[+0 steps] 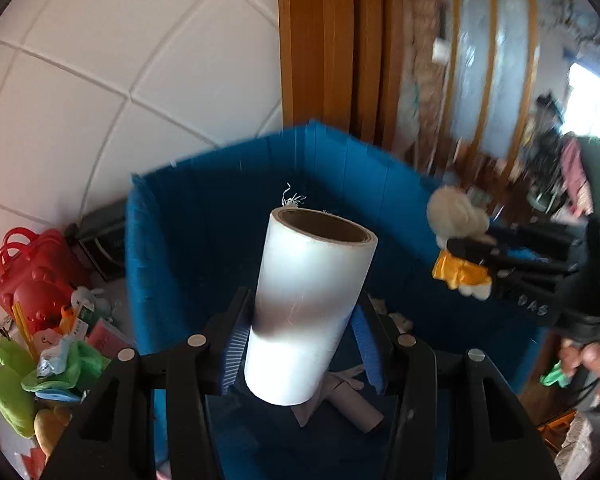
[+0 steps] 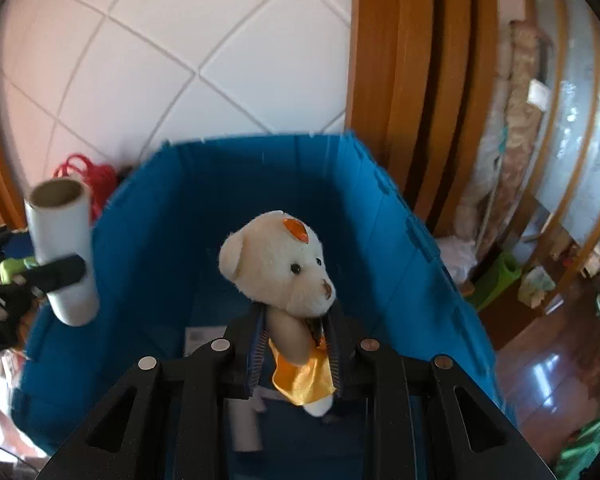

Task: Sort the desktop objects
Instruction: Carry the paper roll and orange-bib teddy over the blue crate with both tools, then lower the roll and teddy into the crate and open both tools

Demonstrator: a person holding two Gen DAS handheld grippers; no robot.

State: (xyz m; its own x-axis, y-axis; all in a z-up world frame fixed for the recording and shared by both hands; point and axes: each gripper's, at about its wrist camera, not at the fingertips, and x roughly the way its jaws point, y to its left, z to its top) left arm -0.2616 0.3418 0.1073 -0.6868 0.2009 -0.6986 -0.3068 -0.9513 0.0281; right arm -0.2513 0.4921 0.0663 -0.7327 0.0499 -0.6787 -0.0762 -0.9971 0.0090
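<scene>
My left gripper (image 1: 300, 320) is shut on a white paper roll (image 1: 308, 300) with a brown cardboard core, held tilted above the open blue bin (image 1: 204, 184). My right gripper (image 2: 296, 336) is shut on a cream teddy bear (image 2: 280, 264) with an orange cloth at its body, held over the same blue bin (image 2: 380, 216). In the left wrist view the bear (image 1: 456, 216) and the right gripper (image 1: 476, 256) hang over the bin's right side. In the right wrist view the roll (image 2: 60, 248) and the left gripper (image 2: 60, 272) are at the bin's left wall.
Grey tubes (image 1: 352, 400) and a small roll (image 2: 246, 424) lie on the bin floor. A red bag (image 1: 36, 268), green plush toys (image 1: 16, 392) and small packets are piled left of the bin. A white tiled wall (image 1: 120, 60) and a wooden door frame (image 1: 332, 40) stand behind.
</scene>
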